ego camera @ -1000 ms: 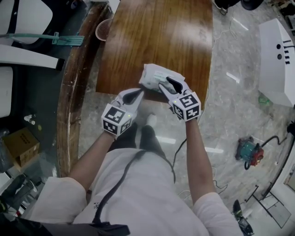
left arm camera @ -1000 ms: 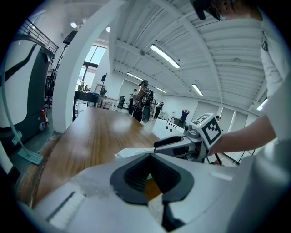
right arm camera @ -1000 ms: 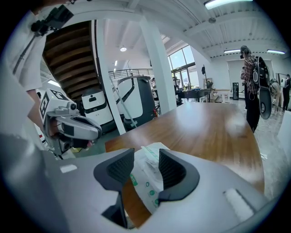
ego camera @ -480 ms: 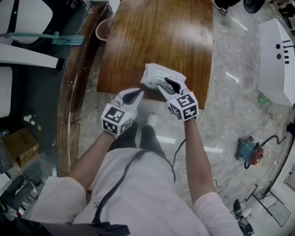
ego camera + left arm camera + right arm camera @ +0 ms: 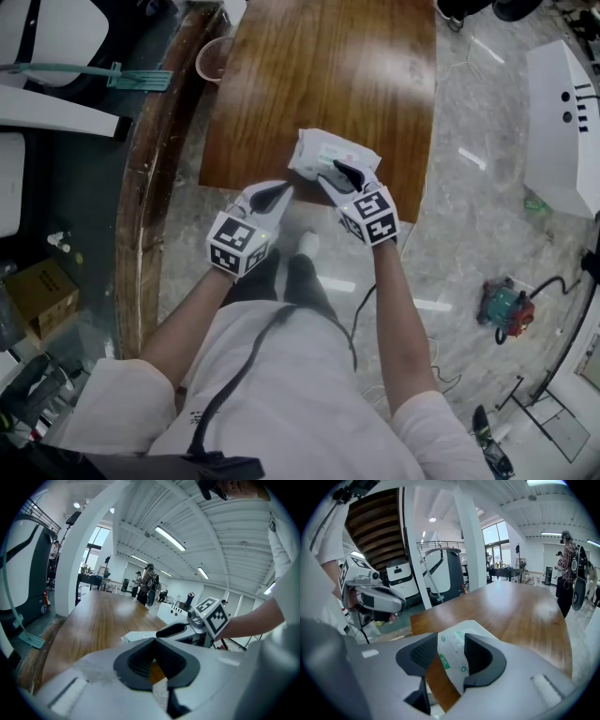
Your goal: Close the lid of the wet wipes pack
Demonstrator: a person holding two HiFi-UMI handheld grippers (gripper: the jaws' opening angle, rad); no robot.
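Observation:
The white wet wipes pack (image 5: 323,150) with green print lies on the wooden table (image 5: 319,66) close to its near edge. My right gripper (image 5: 336,172) hovers over the pack's near right part. Its jaws are opening, and the pack (image 5: 471,626) shows between the pads without being pressed. My left gripper (image 5: 281,190) sits at the pack's near left corner, pads together. A white strip that looks like the pack's edge lies in its jaw gap (image 5: 154,641). The rest of the pack (image 5: 138,637) shows just beyond it. I cannot tell how the lid stands.
A plastic cup (image 5: 211,58) stands at the table's far left corner. A curved wooden rail (image 5: 150,187) runs along the left. On the floor are a cardboard box (image 5: 37,291), a green tool (image 5: 511,309) and a white machine (image 5: 562,122). People stand far off.
The right gripper has shifted slightly left over the pack and rolled a little, and its jaws stand a bit wider. The left gripper and the pack have stayed put.

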